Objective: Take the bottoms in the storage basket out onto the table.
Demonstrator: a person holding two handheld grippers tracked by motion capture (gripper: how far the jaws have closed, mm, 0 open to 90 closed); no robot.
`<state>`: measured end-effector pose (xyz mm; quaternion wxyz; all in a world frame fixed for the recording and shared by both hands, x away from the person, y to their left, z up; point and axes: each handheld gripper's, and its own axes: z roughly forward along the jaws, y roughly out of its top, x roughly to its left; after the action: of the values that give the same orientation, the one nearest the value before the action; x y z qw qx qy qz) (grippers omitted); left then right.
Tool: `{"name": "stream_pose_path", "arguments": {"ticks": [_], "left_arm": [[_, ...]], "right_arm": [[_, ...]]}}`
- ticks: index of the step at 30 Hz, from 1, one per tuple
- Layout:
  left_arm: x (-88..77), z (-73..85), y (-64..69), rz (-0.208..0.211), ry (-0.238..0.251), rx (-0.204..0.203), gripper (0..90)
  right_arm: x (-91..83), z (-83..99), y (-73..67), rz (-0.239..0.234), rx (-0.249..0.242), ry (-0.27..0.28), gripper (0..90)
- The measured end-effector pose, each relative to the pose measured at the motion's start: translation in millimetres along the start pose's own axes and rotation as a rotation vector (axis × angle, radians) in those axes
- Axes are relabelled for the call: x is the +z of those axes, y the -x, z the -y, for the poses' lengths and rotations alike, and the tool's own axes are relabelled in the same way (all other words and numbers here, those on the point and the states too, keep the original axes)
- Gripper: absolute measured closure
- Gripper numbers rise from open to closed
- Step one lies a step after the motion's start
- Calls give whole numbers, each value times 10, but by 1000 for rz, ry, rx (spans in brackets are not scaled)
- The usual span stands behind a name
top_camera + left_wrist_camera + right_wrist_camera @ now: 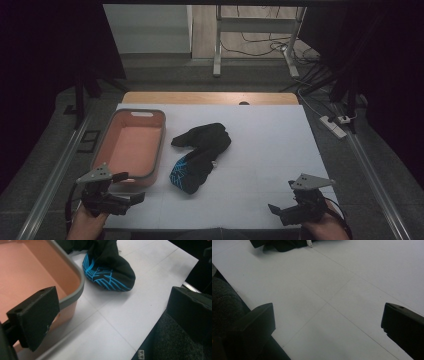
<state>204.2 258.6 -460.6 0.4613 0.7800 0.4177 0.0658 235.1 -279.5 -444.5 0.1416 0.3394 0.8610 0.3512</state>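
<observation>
A pair of black socks (pixel 202 150) lies bunched in the middle of the white table top (pixel 270 145), one toe marked with blue lines (pixel 110 277). A salmon bin (pixel 161 137) with a grey rim (pixel 80 281) stands empty to their left. My left gripper (pixel 131 187) hovers open at the bin's near right corner, its jaws wide apart (pixel 112 315), and the socks lie ahead of it. My right gripper (pixel 281 196) is open near the table's front right edge, over bare white surface (pixel 329 325). A dark edge of the socks (pixel 279 243) shows far ahead of it.
Metal rails (pixel 55 170) run along both sides of the table. Beyond the far edge stand a desk frame (pixel 217 45), loose cables (pixel 260 47) and a power strip (pixel 334 125) on the floor. Dark padding borders the table's near edge (pixel 172 340).
</observation>
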Motion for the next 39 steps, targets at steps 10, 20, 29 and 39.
{"name": "stream_pose_path", "arguments": {"ticks": [10, 20, 29, 39], "left_arm": [[-120, 134, -44, -30, -4, -32, 0], [-244, 268, -80, -78, -15, -51, 0], [-363, 357, -113, -109, 0, -66, 0], [-417, 412, -83, -175, -49, -52, 0]], "right_arm": [[2, -1, -1, 1, -1, -2, 0], [6, -1, -2, 1, -1, -2, 0], [7, -1, -2, 2, -1, -4, 0], [11, -6, -10, 6, -2, -7, 0]]}}
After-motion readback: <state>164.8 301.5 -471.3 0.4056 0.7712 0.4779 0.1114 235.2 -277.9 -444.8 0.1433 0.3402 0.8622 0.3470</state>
